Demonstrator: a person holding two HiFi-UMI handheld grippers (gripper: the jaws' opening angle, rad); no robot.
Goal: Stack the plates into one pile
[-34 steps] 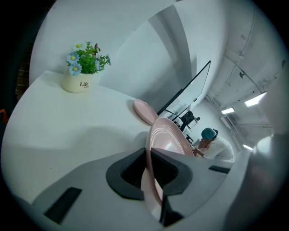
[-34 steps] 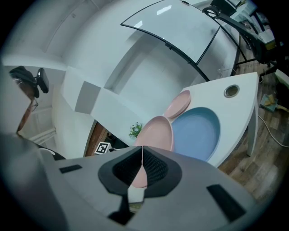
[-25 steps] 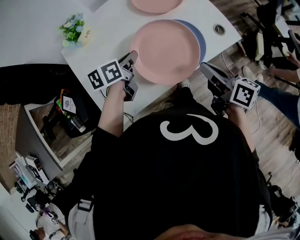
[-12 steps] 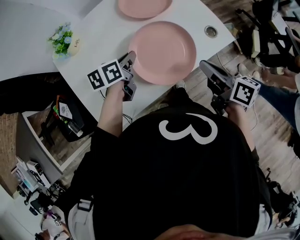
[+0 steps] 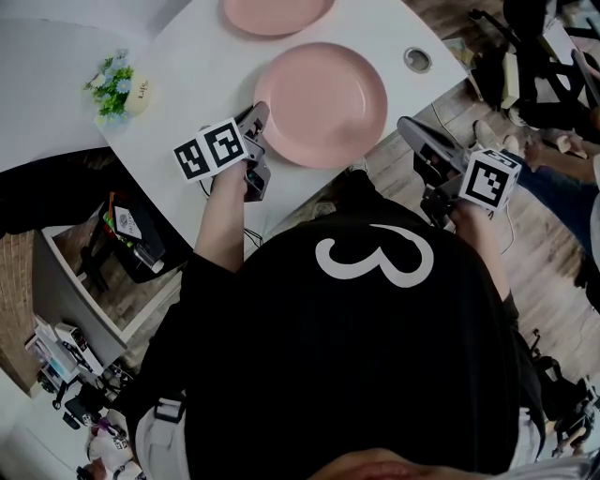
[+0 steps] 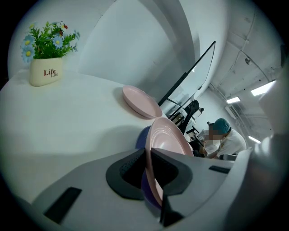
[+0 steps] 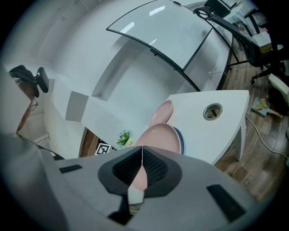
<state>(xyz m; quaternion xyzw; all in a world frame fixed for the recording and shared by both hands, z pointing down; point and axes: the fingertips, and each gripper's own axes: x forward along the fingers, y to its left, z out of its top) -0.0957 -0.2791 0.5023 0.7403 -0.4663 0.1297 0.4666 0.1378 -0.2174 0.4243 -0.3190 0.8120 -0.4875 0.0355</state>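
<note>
Jaws of left gripper (image 5: 261, 112) pinch the near pink plate (image 5: 321, 103); right gripper (image 5: 409, 129) closed on nothing.
Beyond it lies the far pink plate (image 5: 272, 11), nearer the left gripper.

Two readable marks are showing: a word on a pot, a numeral on a shirt.

In the left gripper view the cream flower pot (image 6: 44, 72) is carrying "Life" in dark letters, with a smaller "Life" sitting just beneath; from the head view that print is coming out too small to read. The person's black shirt (image 5: 281, 394) is displaying a big white "3". Black-and-white square code markers are facing up on the left marker cube (image 5: 214, 148) and the right marker cube (image 5: 491, 181), and they are giving patterns only, no letters.
</note>
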